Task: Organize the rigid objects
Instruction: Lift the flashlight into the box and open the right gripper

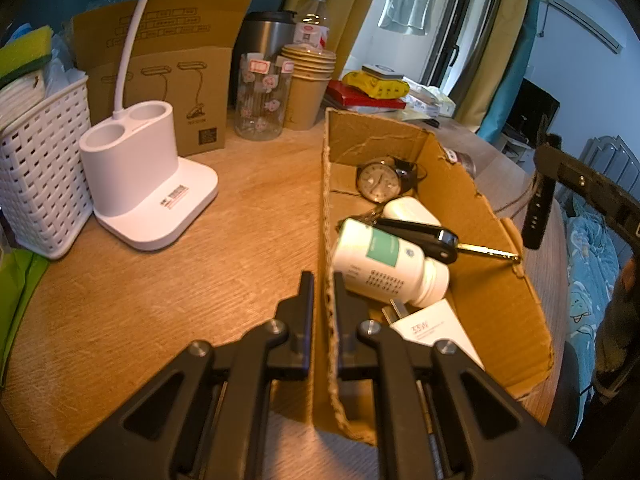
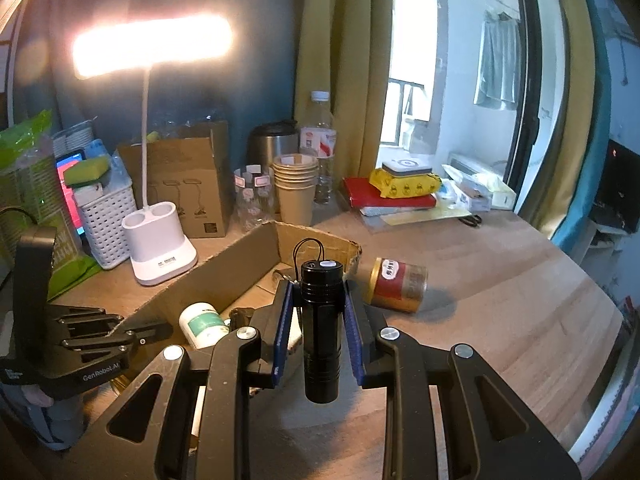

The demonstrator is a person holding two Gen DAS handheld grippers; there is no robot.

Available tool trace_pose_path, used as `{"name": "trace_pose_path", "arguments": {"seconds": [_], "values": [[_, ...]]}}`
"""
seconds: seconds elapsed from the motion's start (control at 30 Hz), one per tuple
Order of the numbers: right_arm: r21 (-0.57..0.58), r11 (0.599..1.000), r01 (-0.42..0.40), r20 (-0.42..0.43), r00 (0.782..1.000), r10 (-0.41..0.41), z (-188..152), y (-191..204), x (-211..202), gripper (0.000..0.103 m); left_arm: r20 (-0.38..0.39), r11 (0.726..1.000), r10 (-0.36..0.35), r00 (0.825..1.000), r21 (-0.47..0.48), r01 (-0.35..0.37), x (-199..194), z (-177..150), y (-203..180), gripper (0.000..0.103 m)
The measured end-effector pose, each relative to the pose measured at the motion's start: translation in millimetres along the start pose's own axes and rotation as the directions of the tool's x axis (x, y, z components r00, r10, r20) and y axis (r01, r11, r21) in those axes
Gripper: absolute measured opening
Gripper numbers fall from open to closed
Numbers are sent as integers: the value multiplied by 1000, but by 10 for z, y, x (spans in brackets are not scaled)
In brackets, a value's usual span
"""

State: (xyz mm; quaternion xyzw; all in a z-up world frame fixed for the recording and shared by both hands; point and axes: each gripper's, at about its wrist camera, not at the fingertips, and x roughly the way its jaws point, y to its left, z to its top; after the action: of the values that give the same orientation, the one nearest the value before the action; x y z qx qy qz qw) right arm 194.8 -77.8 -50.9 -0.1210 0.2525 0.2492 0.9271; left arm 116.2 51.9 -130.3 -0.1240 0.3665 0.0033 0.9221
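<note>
Cardboard box wall pinched by the left gripper; flashlight carried by the right gripper.

The left gripper (image 1: 323,280) is clamped on the near side wall of the cardboard box (image 1: 472,200), in which a watch (image 1: 378,181), car key (image 1: 424,236) and pill bottle (image 1: 384,264) lie just ahead. A black flashlight (image 2: 322,320) is held upright between the closed pads of the right gripper (image 2: 318,312), above the box's near end; a red can (image 2: 396,285) lies ahead to its right.
</note>
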Motion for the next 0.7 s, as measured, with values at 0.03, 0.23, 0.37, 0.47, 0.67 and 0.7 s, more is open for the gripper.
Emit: {"name": "trace_pose_path", "arguments": {"seconds": [0.03,0.23,0.37,0.47,0.67,0.7], "values": [[-3,1000,-3,3,1000,3,12,14,1,27,0,1000,0,1000,0,0,0,0,0,8],[-27,999,-26,8,1000,26,83,106,64,27,-1,1000,0,1000,0,0,1,2,8,8],[-38,998,-41,-1,999,41,100,164,133,27,-1,1000,0,1000,0,0,1,2,8,8],[-47,998,-46,-8,999,46,114,194,174,27,-1,1000,0,1000,0,0,1,1,8,8],[-54,996,-70,-15,997,69,151,244,276,27,-1,1000,1,1000,0,-1,0,1,5,9],[-56,996,-74,-17,997,73,150,257,290,27,-1,1000,1,1000,0,-1,1,1,6,9]]}}
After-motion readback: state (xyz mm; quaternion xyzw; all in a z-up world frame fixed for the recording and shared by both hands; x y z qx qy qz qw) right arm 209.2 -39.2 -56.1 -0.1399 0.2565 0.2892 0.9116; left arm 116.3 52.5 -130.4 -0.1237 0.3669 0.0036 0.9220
